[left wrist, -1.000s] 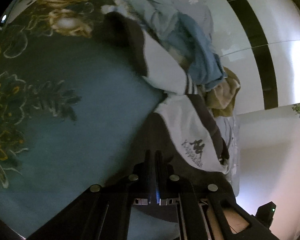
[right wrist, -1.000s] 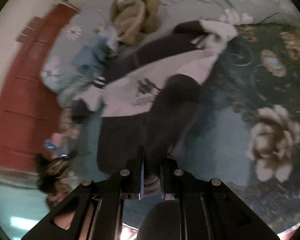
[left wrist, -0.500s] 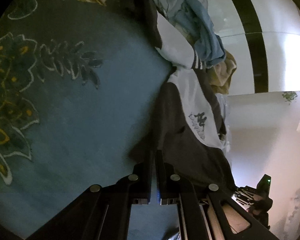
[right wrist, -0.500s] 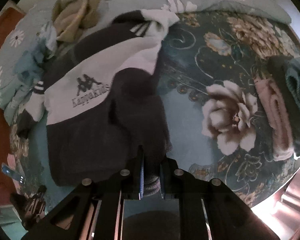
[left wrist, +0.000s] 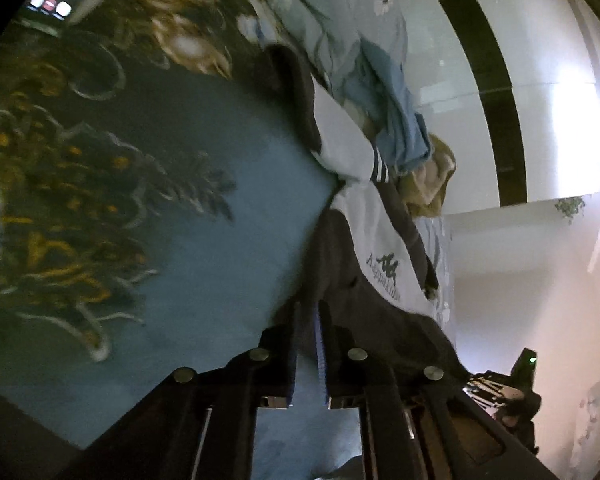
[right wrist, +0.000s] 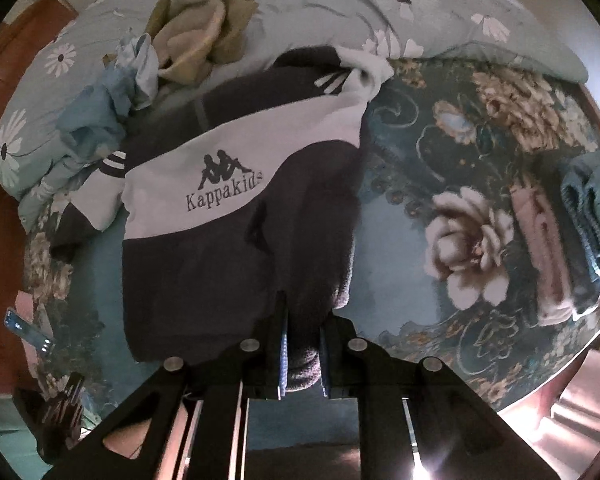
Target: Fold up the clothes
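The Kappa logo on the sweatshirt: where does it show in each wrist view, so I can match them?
Left wrist: Kappa logo right of centre, turned sideways on the white panel.
Right wrist: logo left of centre, upright, above the gripper.
Shared landmark: the crumpled tan garment beyond the sweatshirt.

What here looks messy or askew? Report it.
The navy-and-white Kappa Kids sweatshirt lies crooked, one sleeve bunched near its top. Behind it, a crumpled tan garment and a light blue garment sit unfolded.
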Tool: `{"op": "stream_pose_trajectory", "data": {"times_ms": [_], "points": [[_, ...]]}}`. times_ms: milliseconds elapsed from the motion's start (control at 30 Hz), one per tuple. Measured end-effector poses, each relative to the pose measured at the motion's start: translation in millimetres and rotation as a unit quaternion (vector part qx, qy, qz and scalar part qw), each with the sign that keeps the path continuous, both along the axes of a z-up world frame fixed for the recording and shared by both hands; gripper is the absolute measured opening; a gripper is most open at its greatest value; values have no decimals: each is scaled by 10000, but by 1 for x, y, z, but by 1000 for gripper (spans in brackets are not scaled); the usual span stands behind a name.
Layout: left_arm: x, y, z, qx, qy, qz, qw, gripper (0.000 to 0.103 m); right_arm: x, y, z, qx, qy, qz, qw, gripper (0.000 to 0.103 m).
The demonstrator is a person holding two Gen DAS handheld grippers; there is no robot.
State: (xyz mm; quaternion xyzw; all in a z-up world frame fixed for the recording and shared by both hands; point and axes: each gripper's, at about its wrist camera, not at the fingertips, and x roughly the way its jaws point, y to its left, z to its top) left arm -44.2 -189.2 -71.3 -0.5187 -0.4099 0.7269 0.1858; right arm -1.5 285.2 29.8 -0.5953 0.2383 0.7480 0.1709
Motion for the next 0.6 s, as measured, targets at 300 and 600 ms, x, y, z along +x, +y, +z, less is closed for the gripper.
{"op": "stream_pose_trajectory", "data": {"times_ms": [300,600], "points": [[34,-26,33,-506,244,327,9979,26,13,25,-7,-622,354,99,9974,13],[33,-3,96,-1211,679,75,9903,45,45,60,-51,-1141,406,341,9921,13]]}}
